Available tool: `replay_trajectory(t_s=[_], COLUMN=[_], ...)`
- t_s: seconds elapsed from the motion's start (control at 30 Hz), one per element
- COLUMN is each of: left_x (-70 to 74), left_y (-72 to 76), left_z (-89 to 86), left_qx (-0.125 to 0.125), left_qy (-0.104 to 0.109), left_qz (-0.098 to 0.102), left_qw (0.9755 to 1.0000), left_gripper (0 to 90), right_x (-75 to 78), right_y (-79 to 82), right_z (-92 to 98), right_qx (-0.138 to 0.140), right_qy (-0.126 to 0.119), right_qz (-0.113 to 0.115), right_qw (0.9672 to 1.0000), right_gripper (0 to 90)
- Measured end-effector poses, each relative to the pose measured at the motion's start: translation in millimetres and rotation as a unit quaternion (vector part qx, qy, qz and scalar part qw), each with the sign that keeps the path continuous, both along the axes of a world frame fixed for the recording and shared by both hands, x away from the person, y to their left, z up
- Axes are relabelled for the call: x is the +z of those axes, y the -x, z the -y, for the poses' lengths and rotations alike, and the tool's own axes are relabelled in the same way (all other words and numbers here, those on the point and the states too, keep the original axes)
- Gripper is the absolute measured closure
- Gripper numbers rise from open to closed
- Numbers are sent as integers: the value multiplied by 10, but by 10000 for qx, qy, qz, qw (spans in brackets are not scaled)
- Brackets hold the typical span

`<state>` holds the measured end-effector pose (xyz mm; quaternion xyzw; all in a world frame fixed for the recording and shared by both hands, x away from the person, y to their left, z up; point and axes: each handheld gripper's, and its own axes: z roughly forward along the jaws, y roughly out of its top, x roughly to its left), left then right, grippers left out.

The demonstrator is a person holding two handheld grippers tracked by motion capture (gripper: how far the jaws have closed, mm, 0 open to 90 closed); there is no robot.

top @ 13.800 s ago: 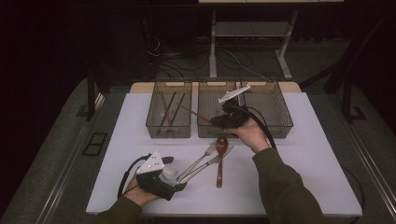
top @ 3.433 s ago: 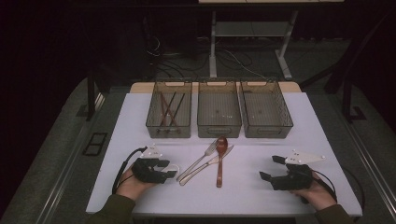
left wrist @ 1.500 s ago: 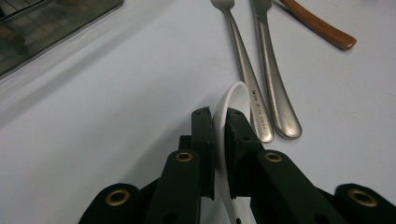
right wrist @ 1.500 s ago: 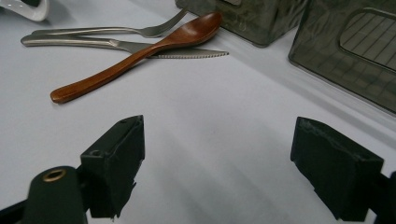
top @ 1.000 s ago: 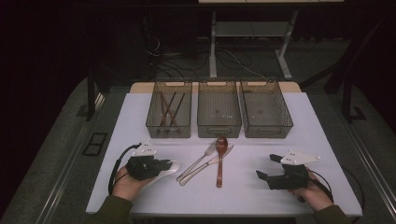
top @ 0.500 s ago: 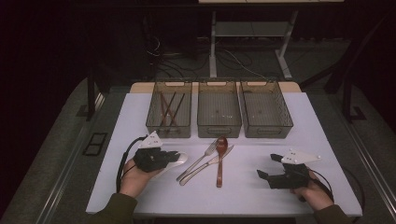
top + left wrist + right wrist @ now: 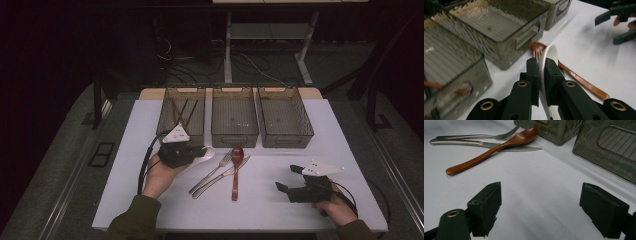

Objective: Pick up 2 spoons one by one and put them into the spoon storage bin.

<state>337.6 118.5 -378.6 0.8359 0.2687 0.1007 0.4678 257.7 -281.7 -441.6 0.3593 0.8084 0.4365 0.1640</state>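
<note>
My left gripper [image 7: 199, 150] [image 7: 542, 65] is shut on a white spoon [image 7: 206, 152] [image 7: 550, 53], held above the table just in front of the left bin [image 7: 181, 116]. The spoon's bowl sticks out past the jaw tips. On the table's middle lie a wooden spoon [image 7: 235, 171] [image 7: 491, 148] [image 7: 584, 83], a metal fork [image 7: 212, 173] [image 7: 474, 136] and a metal knife [image 7: 224, 176] [image 7: 489, 144]. My right gripper [image 7: 287, 178] [image 7: 541, 212] rests at the front right of the table, jaws wide apart with nothing between them.
Three clear bins stand in a row at the back: the left bin holds dark sticks, the middle bin [image 7: 234, 117] and right bin [image 7: 283, 117] look nearly bare. The white tabletop [image 7: 270, 210] ends close to the person's forearms.
The left hand has lifted the white spoon and carried it away from the person and to the right, toward the left bin. The right hand has stayed in place.
</note>
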Motion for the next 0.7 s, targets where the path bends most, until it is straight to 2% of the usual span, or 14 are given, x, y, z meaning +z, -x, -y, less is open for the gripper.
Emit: replay_trajectory(t_s=[0.27,0.47,0.6,0.7], left_x=[69,167,213,228], left_y=[-261,-472,-642,-765], left_z=[237,391,496,577], left_qx=[-34,-8,56,95], left_qy=[-120,-118,-40,-118], left_qz=[53,111,147,179], left_qw=[9999,9999,9999,9997], left_gripper=[831,831,831,831], right_x=[0,8,12,11], right_y=[4,0,2,2], right_z=[-3,13,15,17], right_qx=[-11,-42,-35,-32], right_qy=[-15,-45,-53,-46], right_qz=[-18,6,7,11], right_qw=[10000,10000,10000,10000], right_gripper=[178,178,179,179])
